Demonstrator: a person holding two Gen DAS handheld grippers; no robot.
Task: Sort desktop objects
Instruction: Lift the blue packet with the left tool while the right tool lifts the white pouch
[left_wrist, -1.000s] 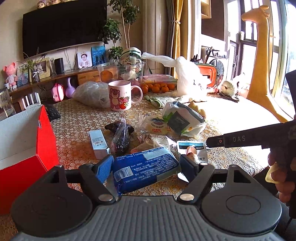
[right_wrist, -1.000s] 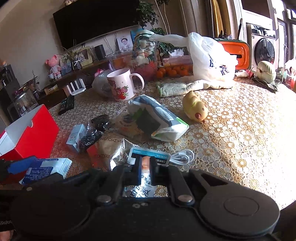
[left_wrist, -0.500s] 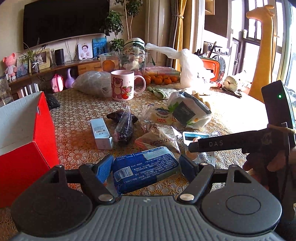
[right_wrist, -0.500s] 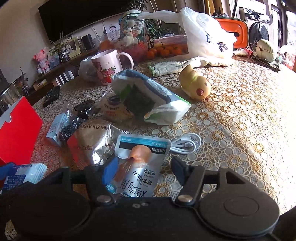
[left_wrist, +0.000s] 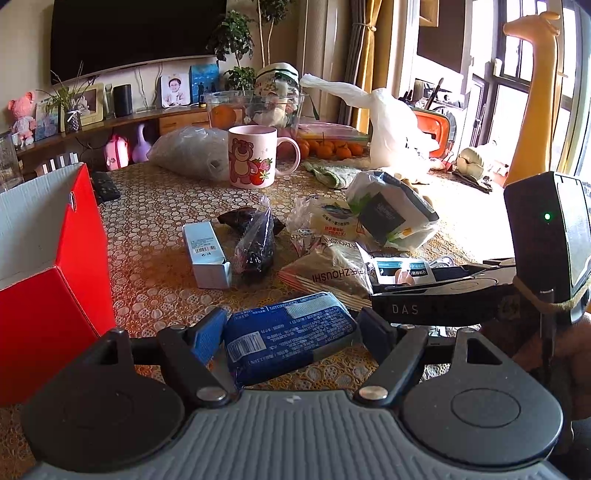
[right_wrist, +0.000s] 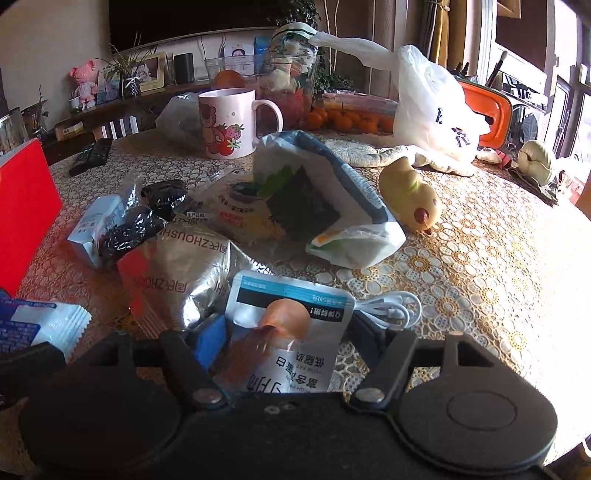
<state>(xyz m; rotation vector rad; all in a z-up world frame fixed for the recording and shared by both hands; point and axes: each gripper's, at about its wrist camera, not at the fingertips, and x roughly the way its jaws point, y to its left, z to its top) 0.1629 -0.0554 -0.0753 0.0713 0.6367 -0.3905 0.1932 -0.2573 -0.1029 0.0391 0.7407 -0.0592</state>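
My left gripper (left_wrist: 291, 332) is shut on a blue snack packet (left_wrist: 288, 339), held just above the table beside the red box (left_wrist: 55, 295). My right gripper (right_wrist: 284, 332) is open, its jaws on either side of a white and blue pouch with an egg picture (right_wrist: 291, 321) that lies on the table. That pouch also shows in the left wrist view (left_wrist: 400, 271), with the right gripper's black body (left_wrist: 443, 302) over it. A silver ZHOUSHI packet (right_wrist: 181, 273) lies to the pouch's left. A white charging cable (right_wrist: 391, 312) lies to its right.
A pale blue carton (left_wrist: 207, 254), a dark plastic bag (left_wrist: 255, 240), a seaweed bag (right_wrist: 332, 206), a yellow duck toy (right_wrist: 410, 195) and a pink bear mug (left_wrist: 253, 157) stand on the lace tablecloth (right_wrist: 480, 277). Oranges, a white bag and a remote sit further back.
My right gripper has opened from shut and moved forward around the egg pouch. My left gripper keeps its hold on the blue packet and has shifted a little.
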